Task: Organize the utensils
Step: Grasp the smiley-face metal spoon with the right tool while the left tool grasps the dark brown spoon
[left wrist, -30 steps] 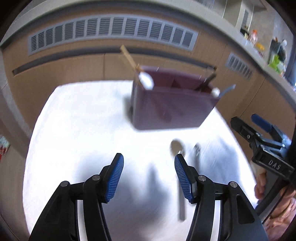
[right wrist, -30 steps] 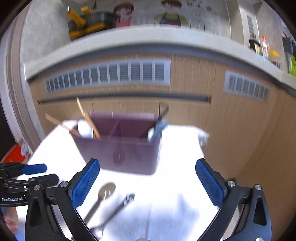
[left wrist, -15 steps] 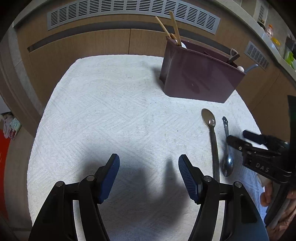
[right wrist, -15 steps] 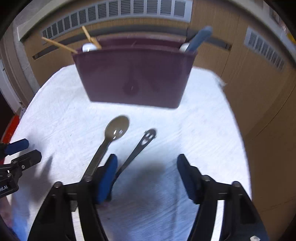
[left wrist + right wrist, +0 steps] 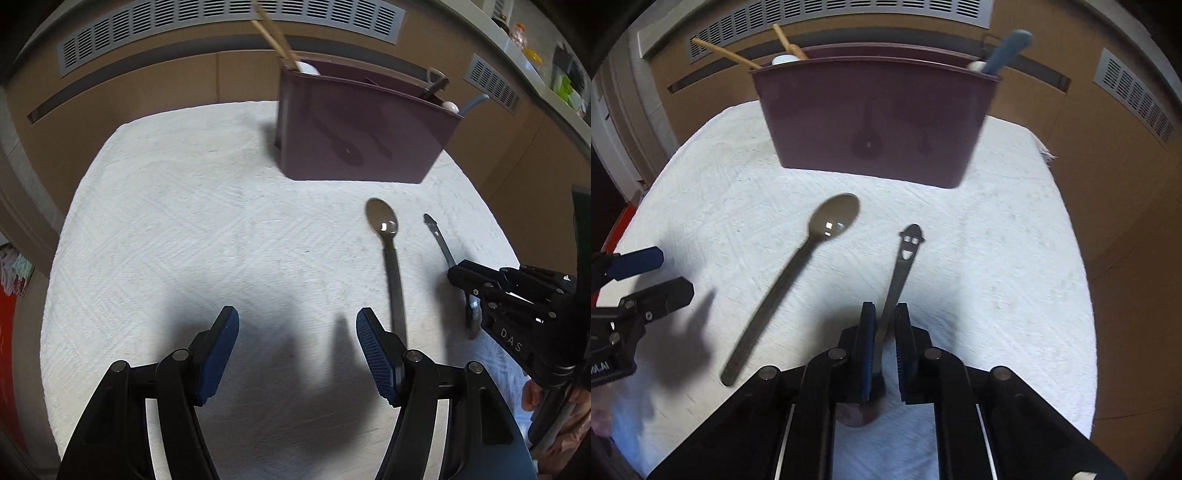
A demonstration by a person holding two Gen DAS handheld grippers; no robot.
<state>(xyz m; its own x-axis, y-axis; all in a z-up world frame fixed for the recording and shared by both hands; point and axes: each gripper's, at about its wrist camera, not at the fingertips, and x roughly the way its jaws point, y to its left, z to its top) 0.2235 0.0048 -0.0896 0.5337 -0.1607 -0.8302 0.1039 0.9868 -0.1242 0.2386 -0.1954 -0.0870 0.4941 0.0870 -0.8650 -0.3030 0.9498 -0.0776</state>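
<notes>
A maroon utensil caddy [image 5: 354, 129] [image 5: 875, 118] stands at the far side of a white cloth and holds chopsticks [image 5: 726, 55], a white spoon and a blue-handled utensil [image 5: 1006, 48]. A long metal spoon [image 5: 391, 258] [image 5: 790, 277] lies on the cloth. Beside it lies a small spoon with a smiley-face handle end [image 5: 899, 273] [image 5: 439, 243]. My right gripper [image 5: 885, 325] is closed around that small spoon's handle, down at the cloth. My left gripper [image 5: 297, 332] is open and empty, left of the long spoon.
The white cloth [image 5: 184, 229] covers a small table. Wooden cabinet fronts with grey vents [image 5: 229, 22] stand behind it. A counter with bottles [image 5: 524, 40] runs at the far right. The right gripper's body [image 5: 517, 306] shows at the left wrist view's right edge.
My right gripper came down over the small smiley spoon and its jaws closed on the handle. My left gripper stayed open and shifted slightly nearer the long spoon.
</notes>
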